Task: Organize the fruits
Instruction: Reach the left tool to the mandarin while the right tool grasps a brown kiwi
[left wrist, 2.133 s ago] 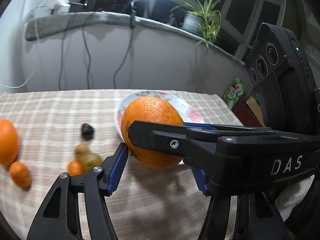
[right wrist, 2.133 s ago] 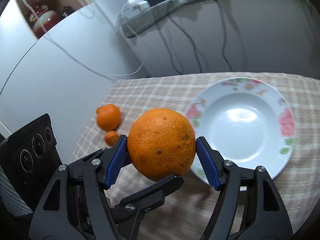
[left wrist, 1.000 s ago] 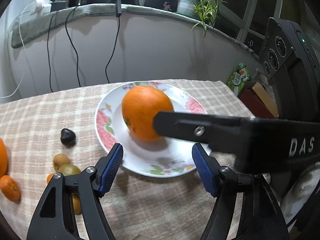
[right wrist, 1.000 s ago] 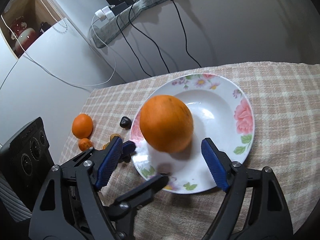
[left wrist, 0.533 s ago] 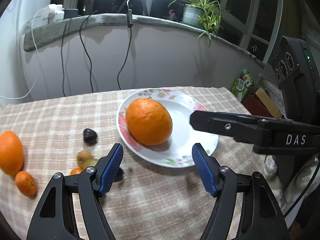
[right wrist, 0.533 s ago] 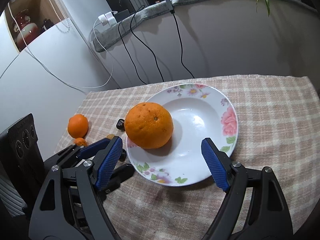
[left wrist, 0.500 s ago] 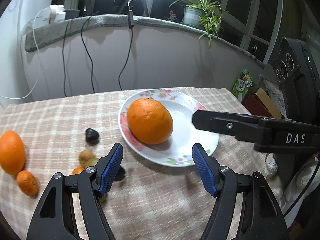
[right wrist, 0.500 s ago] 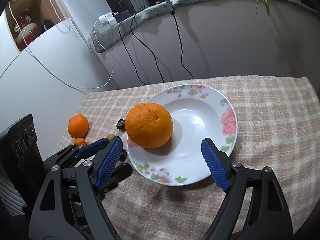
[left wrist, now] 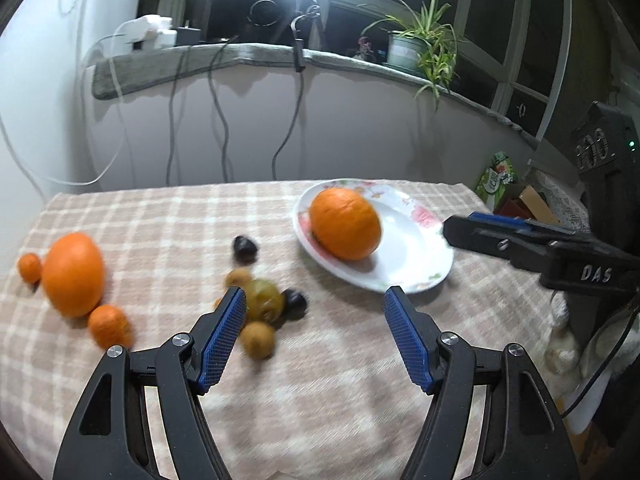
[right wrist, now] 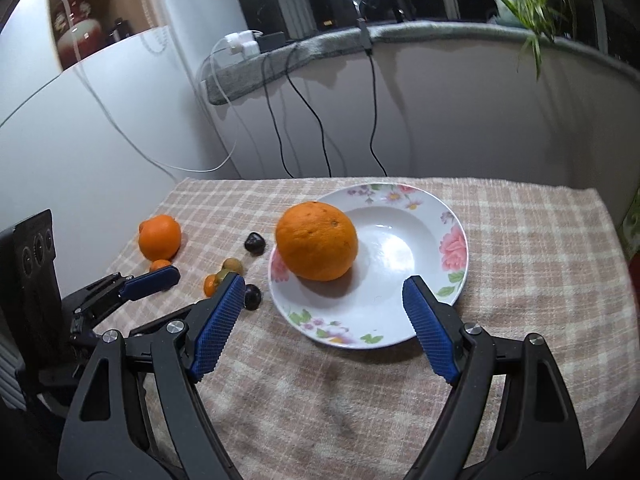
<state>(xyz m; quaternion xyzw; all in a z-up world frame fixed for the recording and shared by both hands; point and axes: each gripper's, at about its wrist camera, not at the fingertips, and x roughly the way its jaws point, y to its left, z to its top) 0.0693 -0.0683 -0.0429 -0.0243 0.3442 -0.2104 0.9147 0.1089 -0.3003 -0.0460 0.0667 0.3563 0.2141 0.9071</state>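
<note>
1. Jaws: left gripper [left wrist: 312, 332] spread wide, nothing between the pads. Right gripper [right wrist: 322, 326] likewise spread and empty; its jaws frame the near rim of the plate [right wrist: 452, 248] without touching it.
2. Big orange [right wrist: 316, 246] sits inside the plate at its left edge, centre of the right view. It looks free of both grippers. Risk: round fruit on a sloped rim may roll off onto the cloth [right wrist: 520, 240] if the plate gets nudged.
3. Just past the left pad in the left view, lower centre: a tight cluster of kiwis [left wrist: 264, 300] and dark fruits [left wrist: 294, 302], some touching. Risk: closing on one likely pushes neighbours; small round pieces could scatter or roll.
4. Left view is motion-blurred there, so the exact count and which pieces touch cannot be told. A grasp aimed from this could miss.
5. Second orange [left wrist: 72, 274] with two small ones [left wrist: 110, 326] lies at left of the left view, near the cloth's edge. Risk: a sideways knock sends them off the table.
6. Each gripper shows at the side of the other's view; judged close enough to collide if both go for the cluster.
</note>
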